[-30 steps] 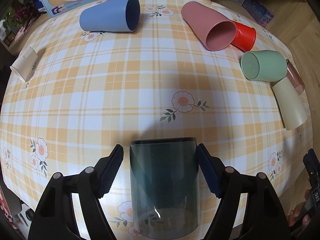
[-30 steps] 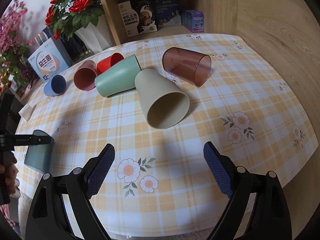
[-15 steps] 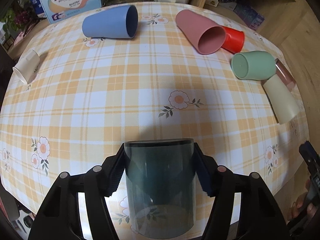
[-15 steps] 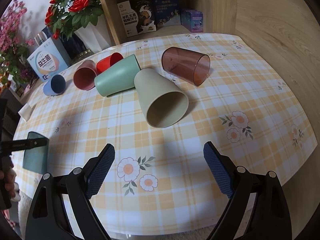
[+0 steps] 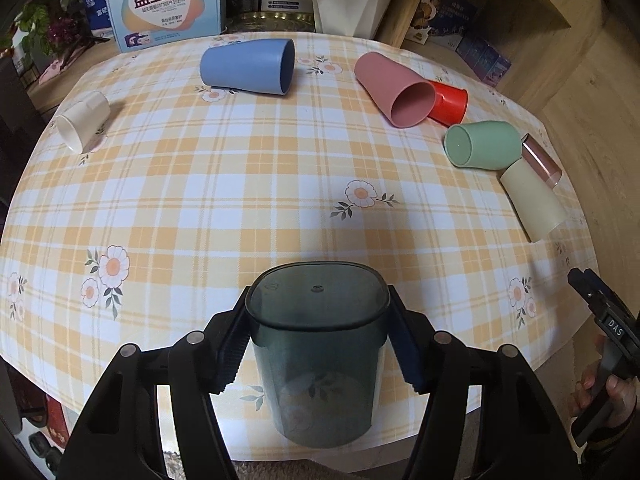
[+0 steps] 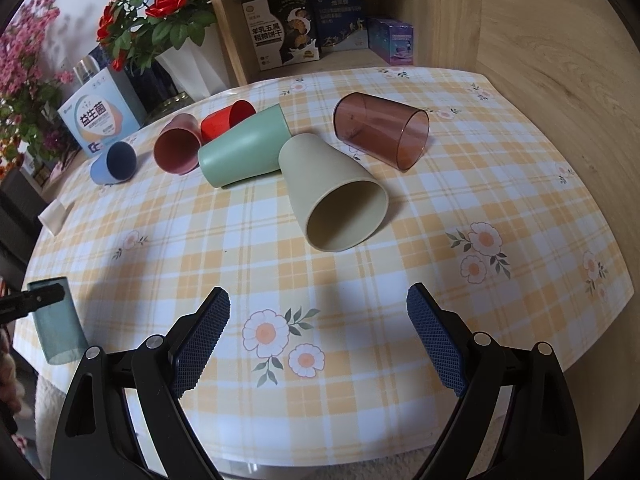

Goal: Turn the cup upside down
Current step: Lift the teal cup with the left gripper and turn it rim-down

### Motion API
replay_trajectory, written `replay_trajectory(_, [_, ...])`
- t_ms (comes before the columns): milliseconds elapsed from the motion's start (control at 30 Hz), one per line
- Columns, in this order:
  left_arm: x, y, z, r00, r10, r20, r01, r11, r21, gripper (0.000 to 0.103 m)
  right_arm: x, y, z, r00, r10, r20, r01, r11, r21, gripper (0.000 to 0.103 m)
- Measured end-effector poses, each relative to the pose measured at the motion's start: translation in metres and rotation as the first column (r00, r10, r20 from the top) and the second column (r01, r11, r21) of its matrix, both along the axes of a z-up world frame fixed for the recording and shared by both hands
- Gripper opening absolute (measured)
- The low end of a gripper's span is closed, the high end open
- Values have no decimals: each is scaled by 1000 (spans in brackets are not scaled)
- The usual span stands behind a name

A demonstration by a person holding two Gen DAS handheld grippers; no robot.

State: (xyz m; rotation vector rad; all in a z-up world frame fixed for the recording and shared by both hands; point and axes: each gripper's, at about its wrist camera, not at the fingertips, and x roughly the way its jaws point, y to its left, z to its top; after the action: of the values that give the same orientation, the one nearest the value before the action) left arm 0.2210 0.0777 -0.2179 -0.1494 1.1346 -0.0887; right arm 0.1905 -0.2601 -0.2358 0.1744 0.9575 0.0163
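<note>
My left gripper (image 5: 318, 336) is shut on a dark see-through teal cup (image 5: 318, 356). The cup is held above the near edge of the table, closed base toward the camera and upward, open mouth pointing down. The same cup shows at the far left of the right wrist view (image 6: 56, 326), tilted, with one left finger across its top. My right gripper (image 6: 318, 336) is open and empty, above the near edge of the table (image 6: 440, 216).
Several cups lie on their sides on the checked cloth: blue (image 5: 248, 66), pink (image 5: 394, 88), red (image 5: 450, 102), green (image 5: 482, 144), beige (image 5: 532, 200), see-through brown (image 6: 380, 136), small white (image 5: 82, 126). Boxes, a vase and shelves stand behind the table.
My left gripper closed on the teal cup, lifted it off the cloth and tipped it, so its base now faces the camera. The right gripper has stayed put.
</note>
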Motion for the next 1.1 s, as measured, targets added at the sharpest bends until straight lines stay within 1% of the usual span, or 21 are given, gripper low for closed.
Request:
replay_trajectory(100, [-6,5,2,1000,22,21,-22,1000,6,61,0,0,0,1000,2,-4,-2,1000,1,87])
replay_trajectory(167, [-11,9,4,999,37,32,-37,999,-4,61,0,2,1,1000,5,-6,-5,1000,-1,87])
replay_trajectory(233, [-13,12,7,998,49,49,-50,999,5,61,0,3,1,1000,10,-5,-10,1000,-5,87])
replay_trajectory(300, [-14,16,13,995,61,82,-63,998,20,61,0,3,1,1000,13,-5,-13,1000,-7,87])
replay_trajectory(533, [2,32,17,986,114,122,-120,992,41,61,1,5,0,1000,9,-13,-9,1000,-5,87])
replay_trajectory(800, [27,28,8,987,114,111,-121,991,61,61,1,3,-1,1000,-2,-18,2,1000,-5,87])
replay_trajectory(933, [34,19,5,989,95,110,-105,990,89,61,2,2,-2,1000,-2,-22,2,1000,-2,87])
replay_trajectory(1100, [38,16,3,989,97,112,-109,988,109,61,2,1,-3,1000,-11,-23,11,1000,-4,87])
